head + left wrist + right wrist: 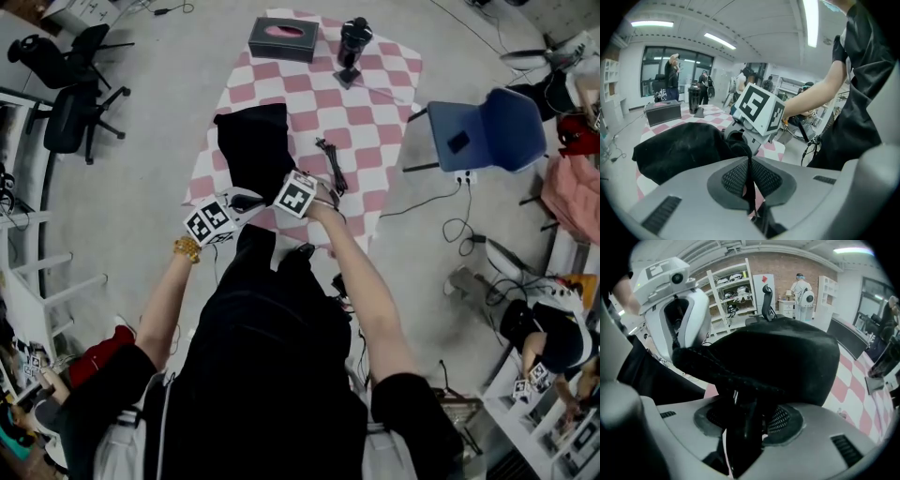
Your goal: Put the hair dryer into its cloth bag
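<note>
- The left gripper point(749, 173) is pressed together on a thin fold of black cloth, the edge of the bag point(255, 141). The bag lies flat on the checkered cloth point(375, 112), its near end between the two grippers.
- The right gripper point(750, 420) is closed on something wider: a dark, shiny stick-like part that I take for the handle of the hair dryer point(740, 441). The rolled rim of the bag lies across it. So the dryer seems to be at the mouth of the bag, but I cannot tell how much of it is inside.
- First risk: the pinched fold is thin and soft. If the dryer is pushed hard against the rim, the cloth may slide out of the left gripper and the mouth would fall shut.
- Second risk: the bag lies loose, so a push may only move it along the cloth instead of bringing the dryer in.
- Third risk: the handle looks smooth and could turn between the jaws when its head catches on the rim.
- Fourth risk: the cord point(330, 157) lies outside, beside the bag. It may remain out or pull back on the dryer.
</note>
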### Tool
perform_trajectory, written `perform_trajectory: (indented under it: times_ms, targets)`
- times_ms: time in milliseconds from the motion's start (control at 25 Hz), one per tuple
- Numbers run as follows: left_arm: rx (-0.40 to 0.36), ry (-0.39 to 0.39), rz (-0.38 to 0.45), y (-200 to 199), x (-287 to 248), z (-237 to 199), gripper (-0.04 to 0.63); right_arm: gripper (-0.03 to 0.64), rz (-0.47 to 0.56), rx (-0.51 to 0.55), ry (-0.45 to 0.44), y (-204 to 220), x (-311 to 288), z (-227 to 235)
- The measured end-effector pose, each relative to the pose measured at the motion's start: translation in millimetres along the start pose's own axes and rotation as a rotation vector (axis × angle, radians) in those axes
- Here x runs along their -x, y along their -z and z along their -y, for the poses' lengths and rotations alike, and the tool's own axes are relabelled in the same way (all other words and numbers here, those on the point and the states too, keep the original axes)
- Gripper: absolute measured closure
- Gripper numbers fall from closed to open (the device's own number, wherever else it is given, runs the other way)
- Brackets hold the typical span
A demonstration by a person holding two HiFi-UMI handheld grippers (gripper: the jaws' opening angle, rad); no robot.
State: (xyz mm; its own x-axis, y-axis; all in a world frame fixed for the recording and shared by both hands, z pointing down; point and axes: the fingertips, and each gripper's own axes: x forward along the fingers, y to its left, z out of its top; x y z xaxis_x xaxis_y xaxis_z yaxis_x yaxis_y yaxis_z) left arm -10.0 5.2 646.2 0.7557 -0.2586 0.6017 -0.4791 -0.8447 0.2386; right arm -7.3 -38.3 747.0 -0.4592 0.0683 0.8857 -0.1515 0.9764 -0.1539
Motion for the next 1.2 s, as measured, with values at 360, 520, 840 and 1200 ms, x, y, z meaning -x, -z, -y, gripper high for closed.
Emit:
perform_trajectory:
  times_ms: [360, 520, 840, 1200]
  targets:
    - [0.108, -0.090, -0.065, 51, -15, -12, 0.566, 0.423, 0.050, -0.096, 0.103, -4, -21, 15]
    - [0.099, -0.155, -0.045, 50, -8, -20, 0.565, 0.394, 0.106, 0.017, 0.071, -7, -3, 10]
    - [0.082, -0.196, 0.060, 11, 22, -22, 0.563, 0.385, 0.296, 0.146, -0.089, -26, 87, 2]
    - [-0.011, -0.073, -0.032, 8, 38, 0, 0.546, 0.385, 0.432, -0.307, 0.136, -35, 56, 127]
